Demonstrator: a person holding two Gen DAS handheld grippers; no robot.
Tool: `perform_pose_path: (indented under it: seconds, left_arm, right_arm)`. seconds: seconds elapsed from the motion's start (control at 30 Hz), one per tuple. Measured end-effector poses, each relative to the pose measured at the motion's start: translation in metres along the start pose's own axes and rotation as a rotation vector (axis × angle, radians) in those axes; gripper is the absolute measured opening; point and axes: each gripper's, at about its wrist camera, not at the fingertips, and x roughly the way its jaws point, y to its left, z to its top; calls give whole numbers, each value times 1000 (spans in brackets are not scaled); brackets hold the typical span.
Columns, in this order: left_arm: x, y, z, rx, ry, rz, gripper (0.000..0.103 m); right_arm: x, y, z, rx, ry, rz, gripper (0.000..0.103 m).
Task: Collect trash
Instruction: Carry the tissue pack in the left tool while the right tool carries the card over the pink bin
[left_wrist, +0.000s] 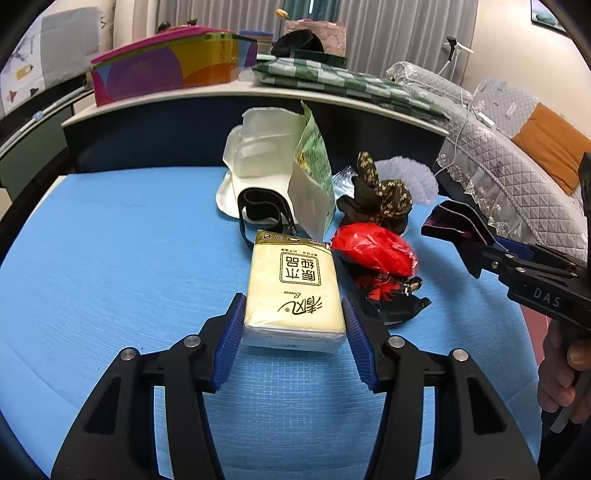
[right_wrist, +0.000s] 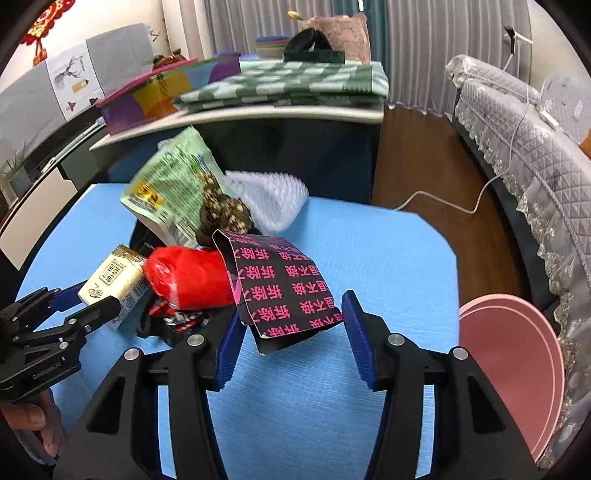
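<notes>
Left wrist view showed your left gripper (left_wrist: 293, 325) clamped on the near end of the yellow tissue pack (left_wrist: 293, 288), both blue pads pressed on its sides, on the blue table (left_wrist: 110, 258). Just right of the pack lay the red plastic bag (left_wrist: 375, 253). Right wrist view showed your right gripper (right_wrist: 291, 332) around the black pouch with pink print (right_wrist: 284, 291); the left pad touched it, but the right pad's contact I could not tell. A pink basin (right_wrist: 513, 369) stood at the right, off the table.
</notes>
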Motion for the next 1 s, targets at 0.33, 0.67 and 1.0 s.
perform_pose_path:
  seconds: [0.33, 0.67, 1.0]
  left_arm:
    - [-23, -8, -1, 24, -62, 2, 52]
    - [-50, -25, -4, 53, -127, -21, 52]
    - [-77, -38, -6, 78, -181, -31, 52]
  right_arm:
    - [-37, 1, 0, -11, -84, -16, 52]
    - [-81, -4, -10, -9, -159, -47, 52]
    - [-120, -19, -21, 15, -212, -83, 52]
